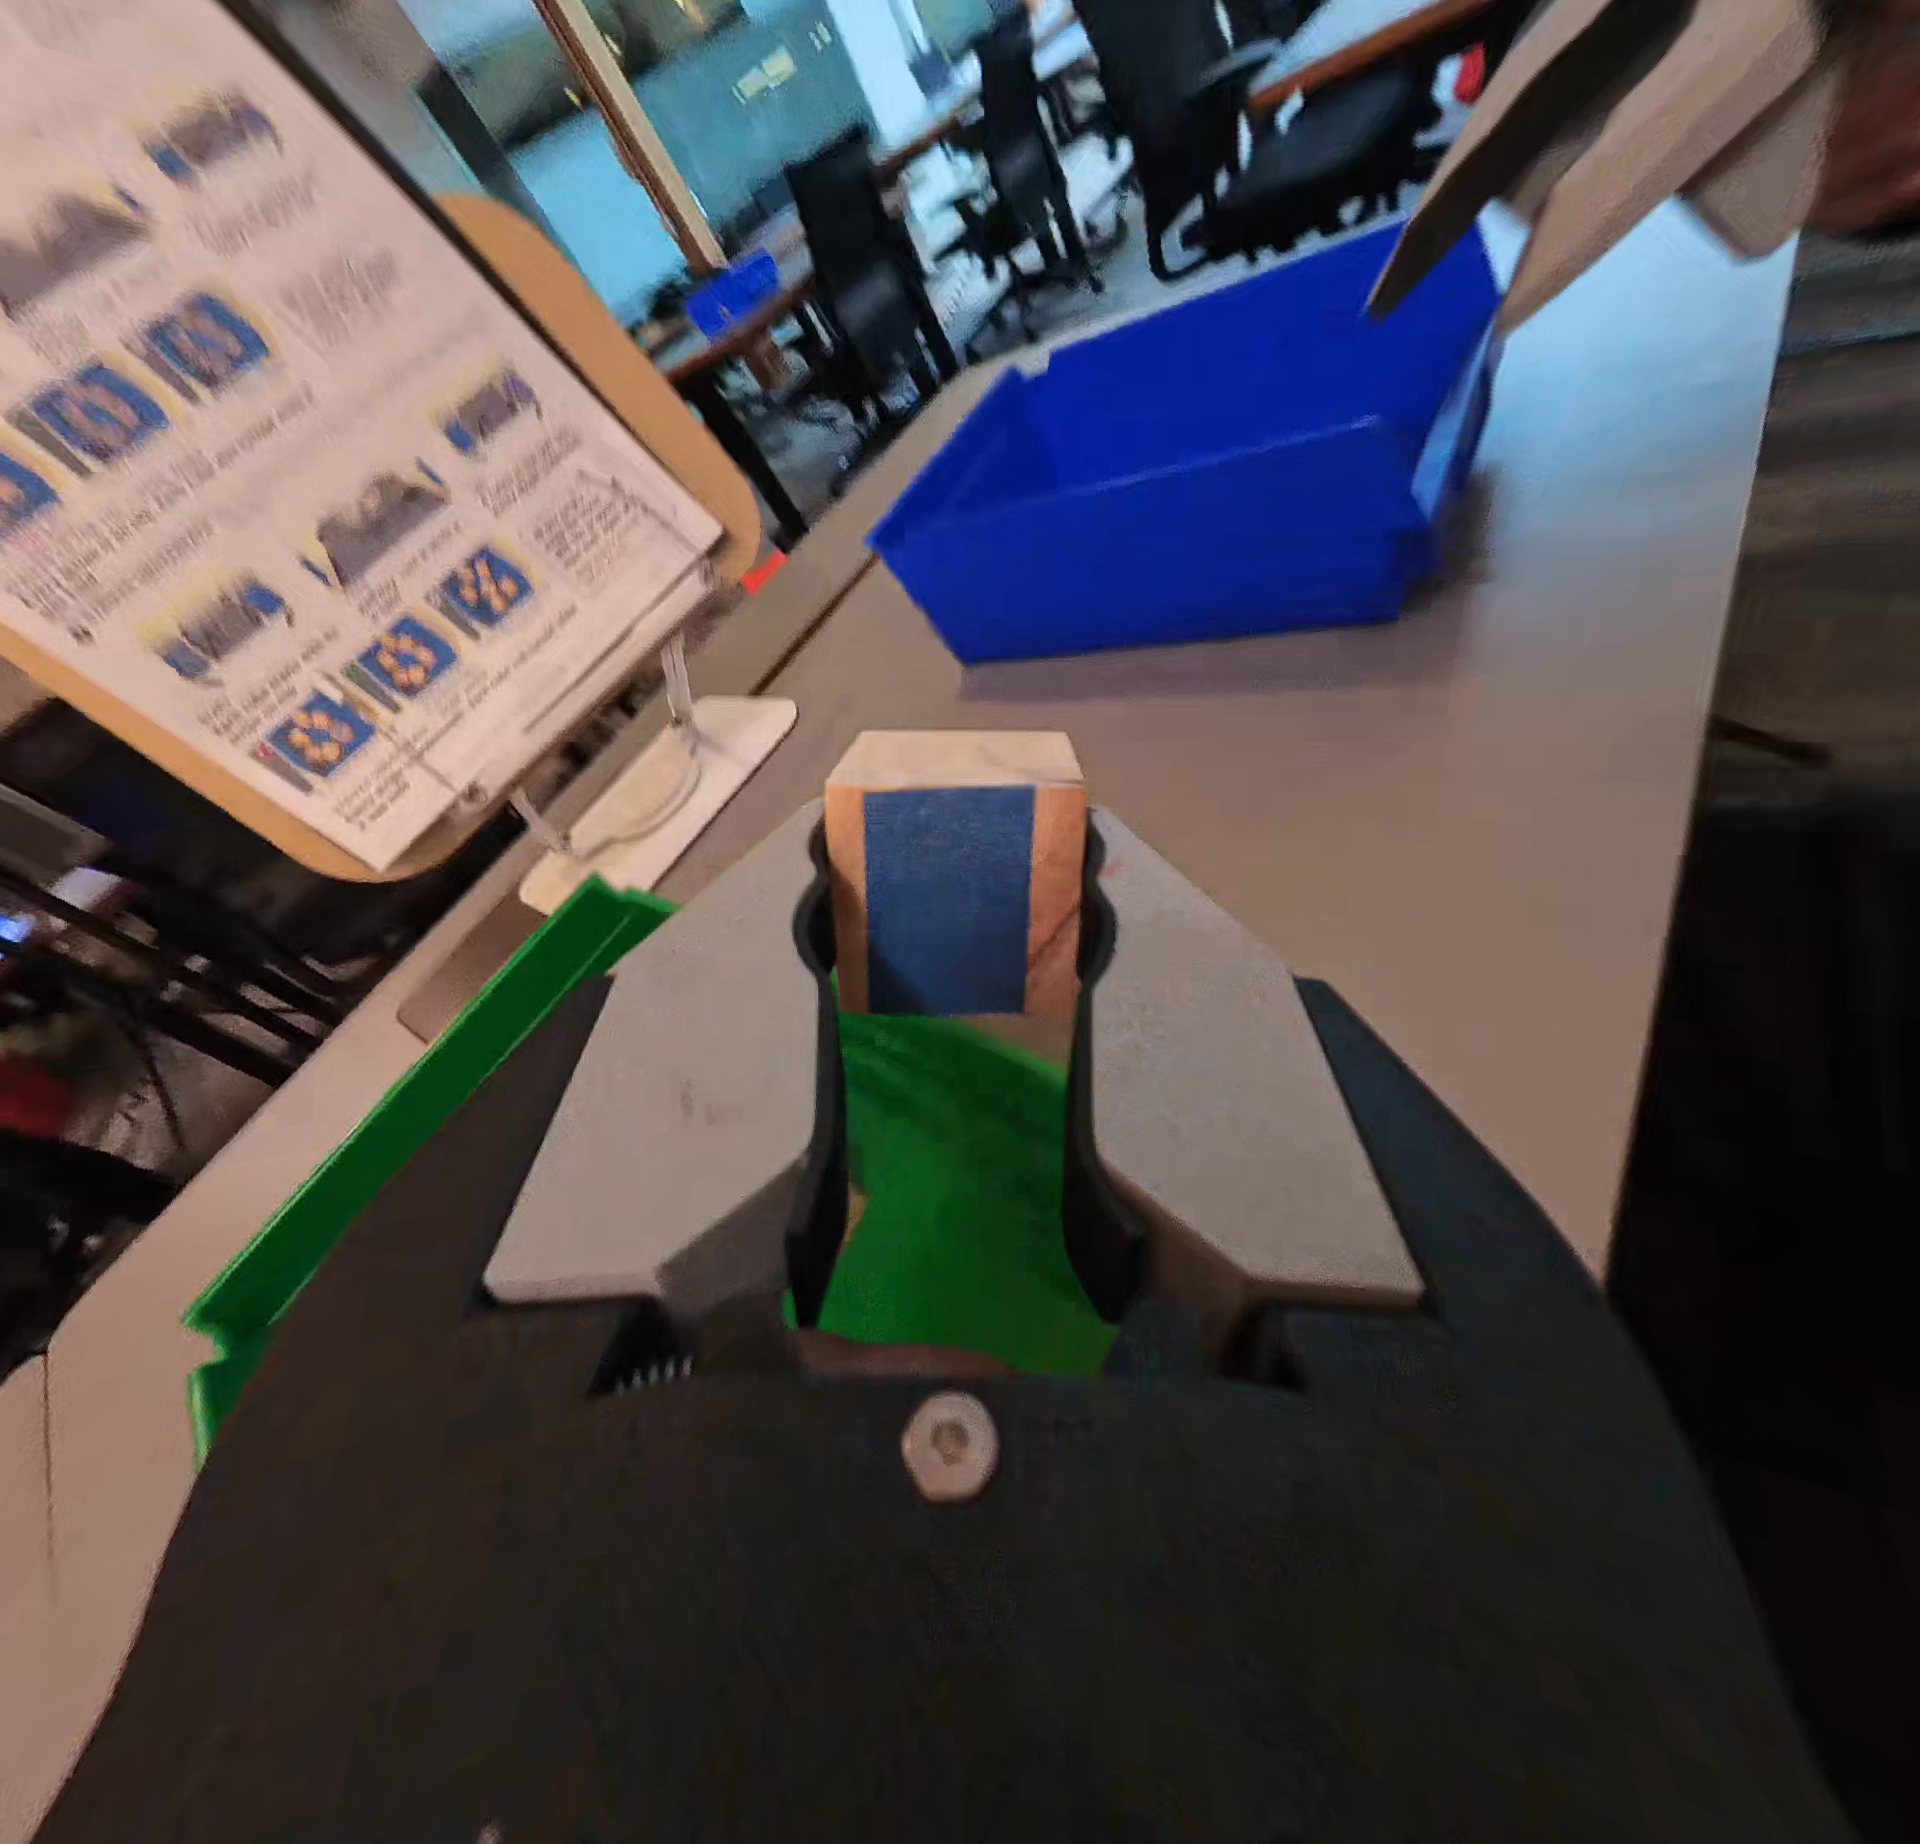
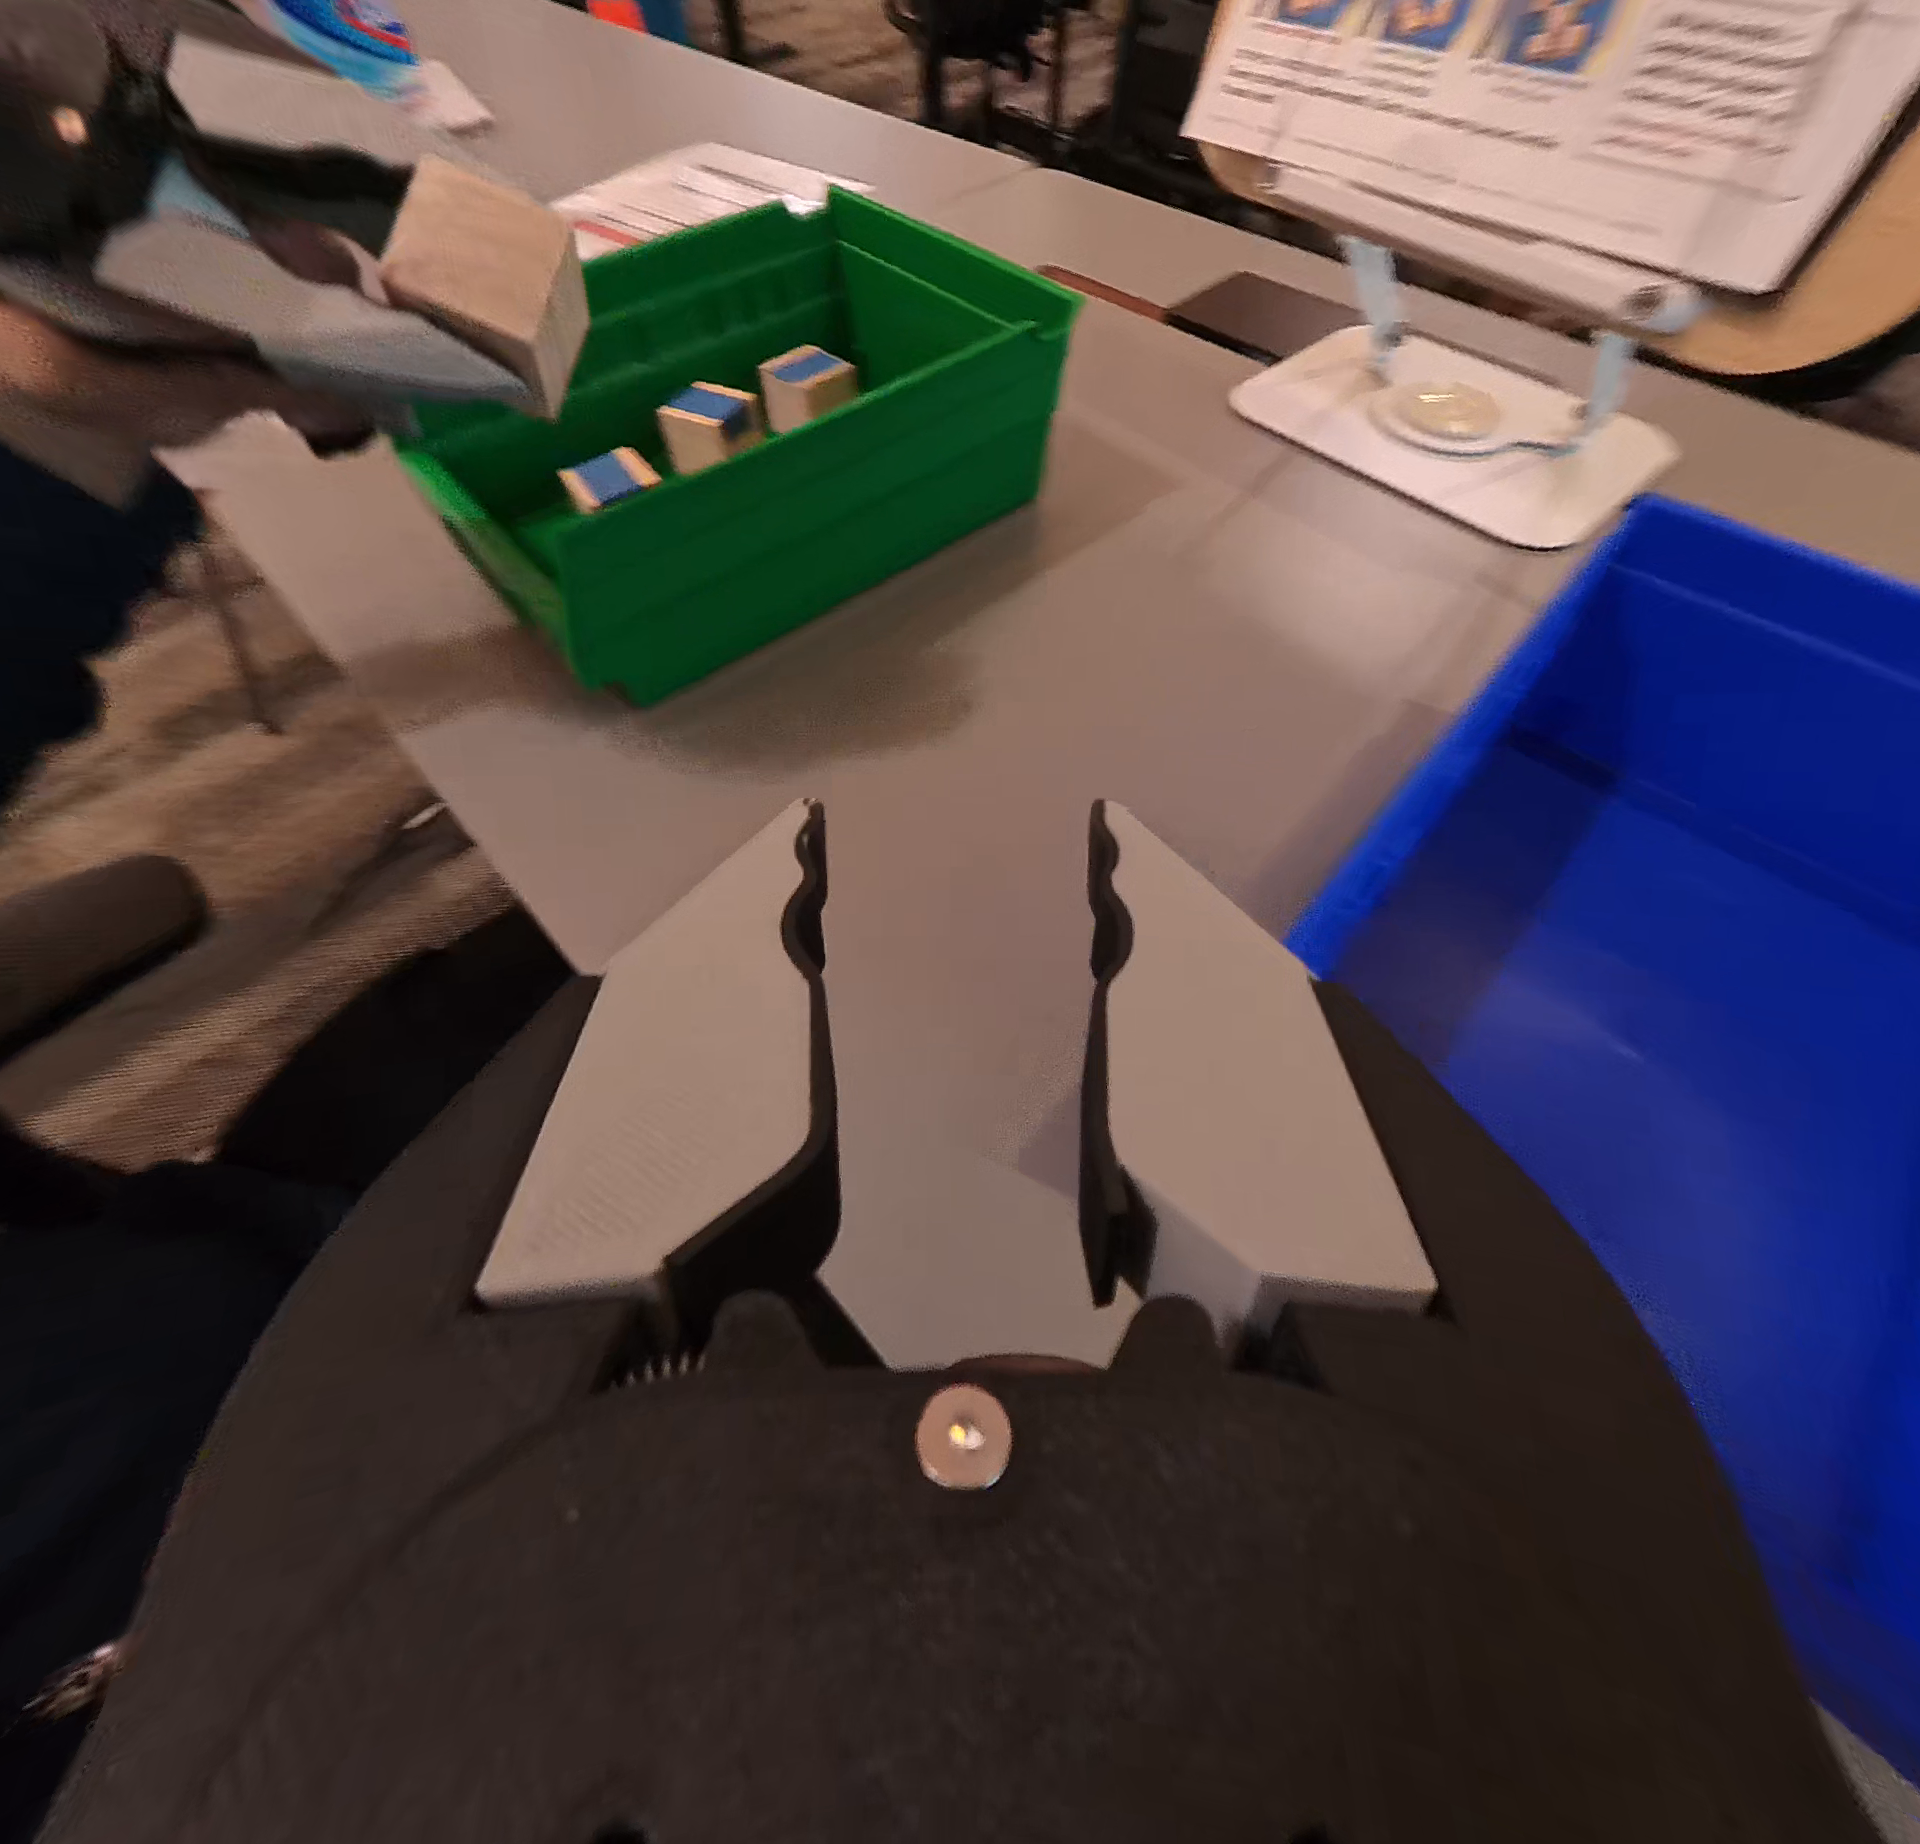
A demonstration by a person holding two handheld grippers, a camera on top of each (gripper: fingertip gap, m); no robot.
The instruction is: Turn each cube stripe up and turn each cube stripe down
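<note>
my left gripper (image 1: 956,901) holds one cube (image 1: 954,885) above the green bin (image 2: 790,506), my right gripper (image 2: 956,890) is empty.

the grey tabletop (image 2: 1195,672) carries the blue bin (image 2: 1662,963) near its right edge and the green bin more to the left, well apart from each other. behind them, at the far edge, a paper sheet (image 2: 1538,80) leans on a white stand (image 2: 1455,444). in the green bin three small cubes (image 2: 709,425) lie in a row, each with the blue stripe on top. my left jaws are closed on the wooden cube, raised over the green bin, and its blue stripe (image 1: 948,901) faces my camera. my right jaws stand wide apart over the bare tabletop, between the two bins, with nothing between them.
</note>
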